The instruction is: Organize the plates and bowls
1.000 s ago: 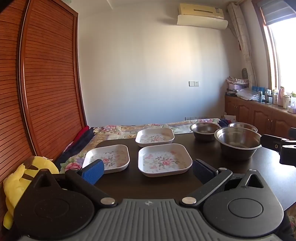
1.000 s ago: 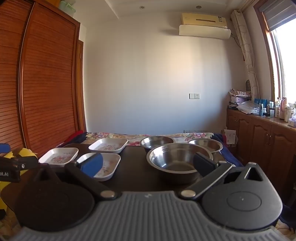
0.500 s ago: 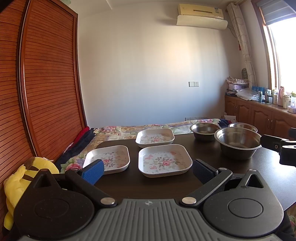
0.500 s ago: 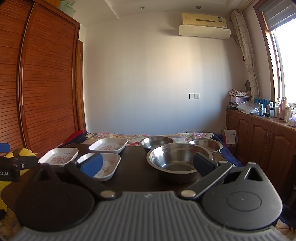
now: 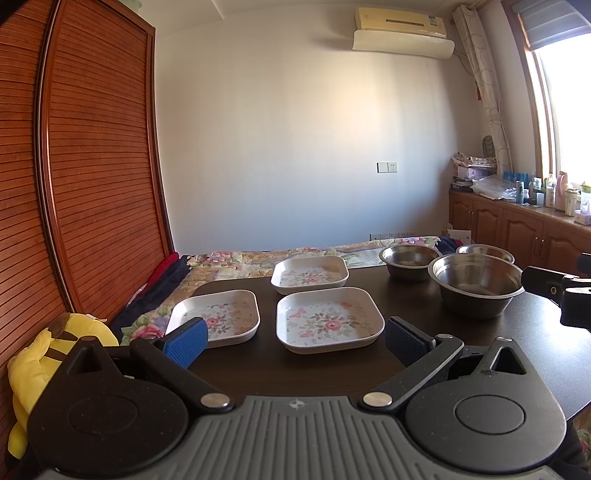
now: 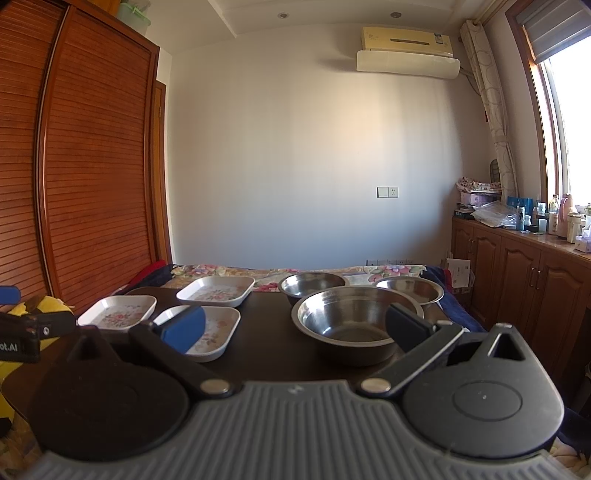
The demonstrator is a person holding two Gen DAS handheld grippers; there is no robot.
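Bowls (image 6: 347,321) of steel, three, clustered on the right of the dark table (image 5: 295,369); plates (image 5: 328,321), three, spread flat on the left. Both grippers, left (image 5: 291,338) and right (image 6: 295,325), wide open, holding nothing. Likely to skid or clang if pinched at a slick rim.

Yellow plush toy (image 5: 44,354) beside slatted wardrobe (image 5: 85,177); air conditioner (image 5: 402,29) high on wall

daylight is pouring in from the blown-out window (image 5: 565,110) on the right, washing the plain white wall (image 6: 314,147) warm and leaving the dark wooden table (image 5: 332,369) dim. fisheye distortion is bowing the slatted red-brown wardrobe doors (image 5: 92,184). focus is staying sharp throughout.
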